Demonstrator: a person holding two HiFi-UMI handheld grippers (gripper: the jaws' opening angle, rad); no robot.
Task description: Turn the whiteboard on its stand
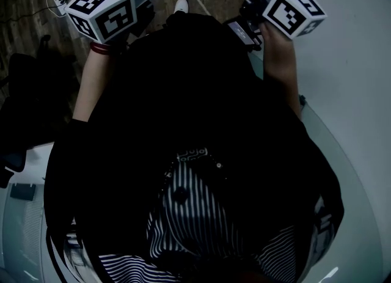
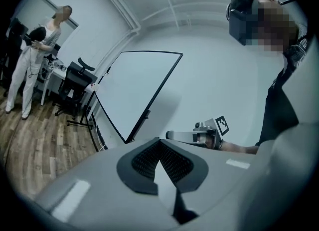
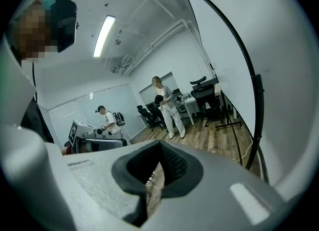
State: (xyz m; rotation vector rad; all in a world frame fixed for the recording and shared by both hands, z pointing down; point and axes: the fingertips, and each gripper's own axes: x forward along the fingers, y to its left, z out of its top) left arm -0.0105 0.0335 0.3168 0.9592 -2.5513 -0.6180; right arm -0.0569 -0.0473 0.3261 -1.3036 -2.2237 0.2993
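Note:
The whiteboard (image 2: 138,89), white with a thin black frame, stands tilted on its black stand (image 2: 94,125) ahead in the left gripper view. In the right gripper view the whiteboard (image 3: 224,50) fills the right side, close by, and its stand post (image 3: 256,120) runs down to the floor. My left gripper (image 2: 160,142) is shut with nothing in it, short of the board. My right gripper (image 3: 160,145) is also shut and holds nothing, just left of the board's edge. In the head view only the marker cubes (image 1: 101,10) (image 1: 293,11) show, above my dark torso.
A person in white (image 2: 30,60) stands at the far left by office chairs (image 2: 75,83) and a desk. A second person (image 3: 107,120) with a backpack stands further back. A wood floor (image 3: 209,140) runs under the stand, with a cable (image 3: 154,177) on it.

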